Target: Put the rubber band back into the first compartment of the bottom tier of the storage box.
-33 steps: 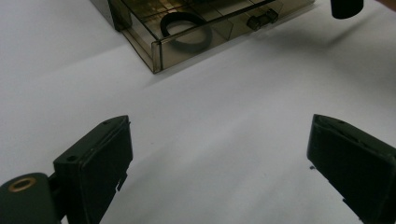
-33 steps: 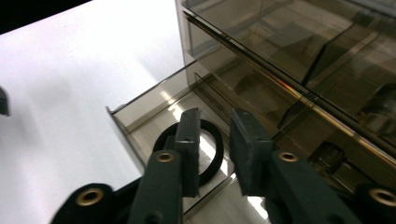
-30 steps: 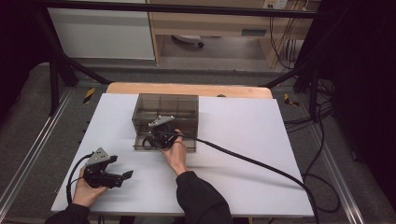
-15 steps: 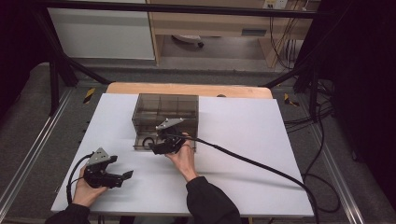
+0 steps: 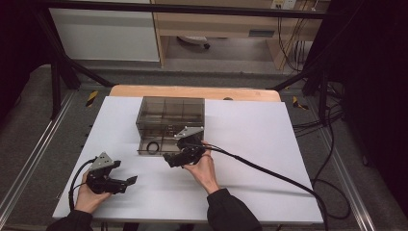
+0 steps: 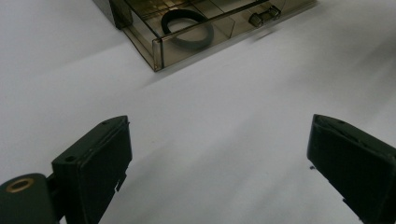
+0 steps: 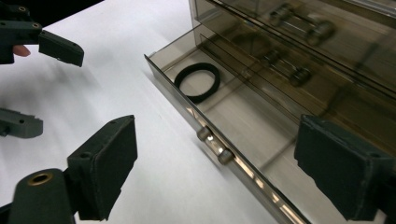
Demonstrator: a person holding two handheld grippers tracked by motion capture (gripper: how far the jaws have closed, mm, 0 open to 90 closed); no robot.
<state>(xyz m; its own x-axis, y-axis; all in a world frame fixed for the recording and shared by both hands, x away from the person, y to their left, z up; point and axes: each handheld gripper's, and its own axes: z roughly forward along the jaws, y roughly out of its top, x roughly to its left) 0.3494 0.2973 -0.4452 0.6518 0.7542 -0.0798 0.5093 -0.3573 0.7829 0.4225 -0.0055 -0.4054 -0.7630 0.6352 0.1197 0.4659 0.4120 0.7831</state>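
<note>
Claws, two, both gaping and empty, right claw (image 7: 212,175) just opened, left claw (image 6: 219,163), one drawer (image 7: 252,121), one ring (image 7: 197,81).

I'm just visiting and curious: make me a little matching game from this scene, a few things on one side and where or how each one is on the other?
Things:
1. black ring
2. bottom drawer
3. left gripper
4. right gripper

Descriptions:
A. pulled out of the smoky clear box
B. jaws apart, just in front of the drawer's knobs, holding nothing
C. lying flat at one end of the drawer
D. jaws apart, low over the white table near its front left

Pairs: 1-C, 2-A, 3-D, 4-B
</note>
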